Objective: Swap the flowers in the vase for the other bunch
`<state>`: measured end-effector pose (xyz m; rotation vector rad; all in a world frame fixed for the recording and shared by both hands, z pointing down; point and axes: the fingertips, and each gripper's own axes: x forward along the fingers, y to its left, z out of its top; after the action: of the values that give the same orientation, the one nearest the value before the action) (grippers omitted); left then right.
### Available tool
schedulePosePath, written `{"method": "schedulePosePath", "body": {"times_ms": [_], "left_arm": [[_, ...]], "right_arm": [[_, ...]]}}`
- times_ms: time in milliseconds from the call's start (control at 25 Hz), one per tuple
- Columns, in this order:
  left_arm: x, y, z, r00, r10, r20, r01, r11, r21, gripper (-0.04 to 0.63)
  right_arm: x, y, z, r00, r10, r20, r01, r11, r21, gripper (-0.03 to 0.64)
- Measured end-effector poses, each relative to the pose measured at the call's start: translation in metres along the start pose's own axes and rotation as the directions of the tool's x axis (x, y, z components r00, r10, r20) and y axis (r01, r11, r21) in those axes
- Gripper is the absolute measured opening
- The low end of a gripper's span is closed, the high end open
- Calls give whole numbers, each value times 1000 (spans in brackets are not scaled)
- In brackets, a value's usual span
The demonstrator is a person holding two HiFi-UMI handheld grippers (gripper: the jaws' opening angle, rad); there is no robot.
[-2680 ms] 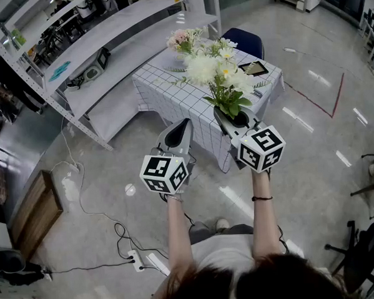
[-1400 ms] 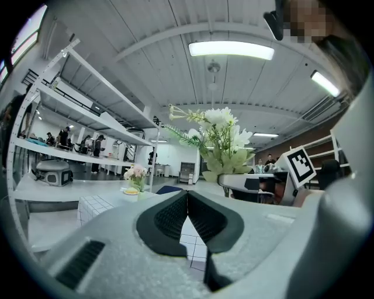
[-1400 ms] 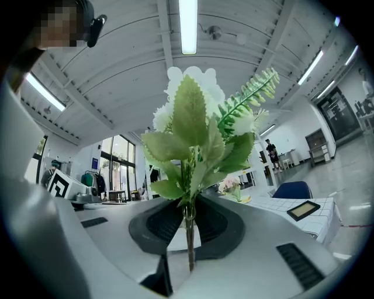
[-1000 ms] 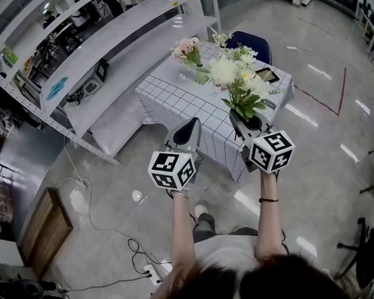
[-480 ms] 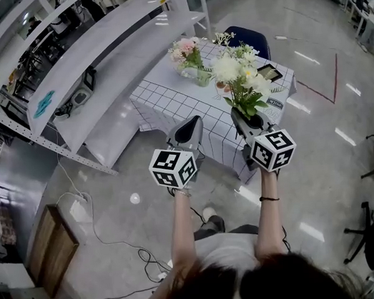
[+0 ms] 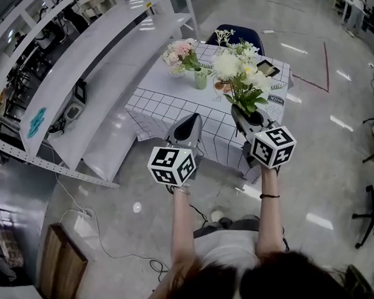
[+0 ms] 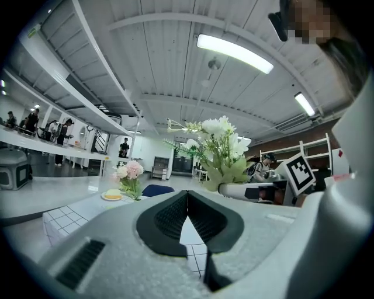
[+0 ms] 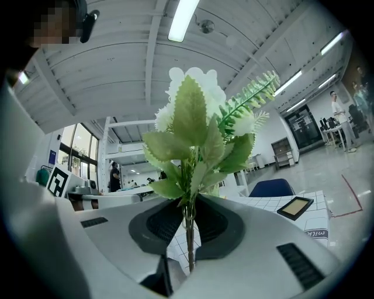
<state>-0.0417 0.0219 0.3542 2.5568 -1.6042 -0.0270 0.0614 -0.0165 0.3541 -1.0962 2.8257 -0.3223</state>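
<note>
**A:** What are you carrying?

**B:** My right claw (image 8: 188,219) is clamping the thin stems of the white bunch (image 8: 193,134), with the blooms upright. My left claw (image 7: 187,210) is pressing shut on nothing. The pink bunch (image 6: 179,51) is standing at the far left of the checked counter (image 6: 166,106).

**A:** What's worrying you?

**B:** I'm gripping low on a top-heavy bunch, so a jolt could tilt it or slip it loose. With my left claw closed, I could also topple the pink bunch.

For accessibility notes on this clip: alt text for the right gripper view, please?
The right gripper is shut on the thin stems of an upright bunch of white flowers with green leaves; behind it stands a grid-patterned white table.
</note>
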Motion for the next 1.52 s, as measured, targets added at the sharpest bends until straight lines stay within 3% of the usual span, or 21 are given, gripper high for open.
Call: {"method": "schedulePosePath", "body": {"times_ms": [280,600,840,1040,1520], "left_arm": [[4,9,-3,999,-50,2,50,998,28,11],[12,20,-6,997,-79,17,79,997,3,12],[27,39,1,998,-64,17,64,998,4,11],[44,47,16,993,-45,110,44,999,8,11],[92,54,16,996,-31,80,33,999,-23,11]], "right_arm": [[10,3,-5,999,-34,15,34,999,2,51],[24,-9,-3,998,-56,18,56,998,14,51],[49,-19,1,999,-41,13,41,999,11,51],[65,-33,8,1000,-26,6,26,1000,-3,51],[93,-74,25,1000,0,-22,0,1000,-13,51]]}}
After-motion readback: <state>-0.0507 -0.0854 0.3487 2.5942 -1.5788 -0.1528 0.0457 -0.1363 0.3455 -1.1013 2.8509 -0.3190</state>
